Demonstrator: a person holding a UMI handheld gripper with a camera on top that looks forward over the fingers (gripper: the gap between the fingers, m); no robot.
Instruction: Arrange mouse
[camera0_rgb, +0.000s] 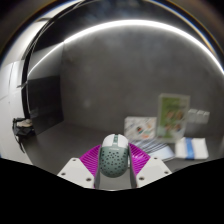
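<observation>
Black slab of a monitor (45, 105) at far left, upright on the grey desk (75, 140), screen dark, with a small cluttered bit at its foot that I can't make out. Moving right: gripper (114, 168) in the middle, pale grey finger bodies with magenta ribbed pads (92, 160) on the inner faces. Mouse (114, 158) sits right between the two fingers, nose pointing away from the camera, rounded egg-like hump, pale green-white shell with a perforated or dotted texture and a dark strip down the centre near the front. Both pads are against the mouse's flanks, no gap visible on either side, so the fingers are closed to roughly mouse width and clamped on it. Can't tell if the underside is touching the desk. Just ahead and right of the fingers: a flat printed item (152, 147) with purple and white stripes lying on the desk. Beyond that a green-and-white box (170, 115) standing upright, a smaller pale package (138, 126) just to its left. Far right: a blue-and-white packet (191, 149) lying flat. Plain grey wall (120, 70) behind everything, matte.
</observation>
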